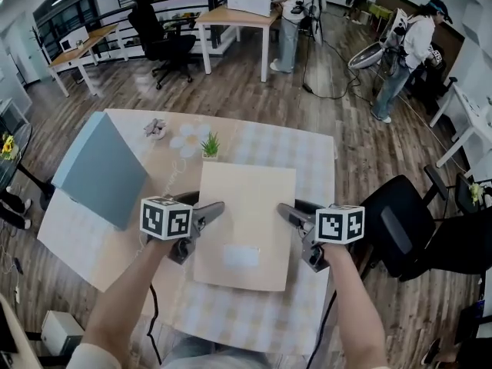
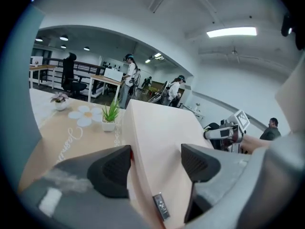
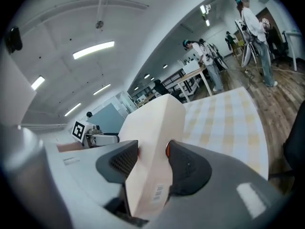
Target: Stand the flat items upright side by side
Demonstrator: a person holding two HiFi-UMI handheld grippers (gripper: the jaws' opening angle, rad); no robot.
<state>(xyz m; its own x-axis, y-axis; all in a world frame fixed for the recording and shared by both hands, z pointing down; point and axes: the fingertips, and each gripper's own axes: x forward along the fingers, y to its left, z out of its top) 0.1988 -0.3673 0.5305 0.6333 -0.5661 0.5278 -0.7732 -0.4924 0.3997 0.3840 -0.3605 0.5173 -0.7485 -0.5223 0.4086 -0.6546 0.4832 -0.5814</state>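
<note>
A wide, flat beige box [image 1: 244,221] hangs tilted over the table, held at both side edges. My left gripper [image 1: 211,214] clamps its left edge, one jaw under the box and one over its top face [image 2: 162,128]. My right gripper [image 1: 288,215] is shut on the right edge, and in the right gripper view both pads press the box's sides [image 3: 152,128]. A barcode sticker shows on the gripped edge in both gripper views. A second flat item, a blue-grey box [image 1: 100,167], leans up on its edge at the table's left.
A small green potted plant [image 1: 210,146] and a tiny flower pot [image 1: 155,129] stand behind the beige box on the checked tablecloth [image 1: 307,160]. A black office chair [image 1: 407,229] sits off the table's right side. People stand at desks far behind.
</note>
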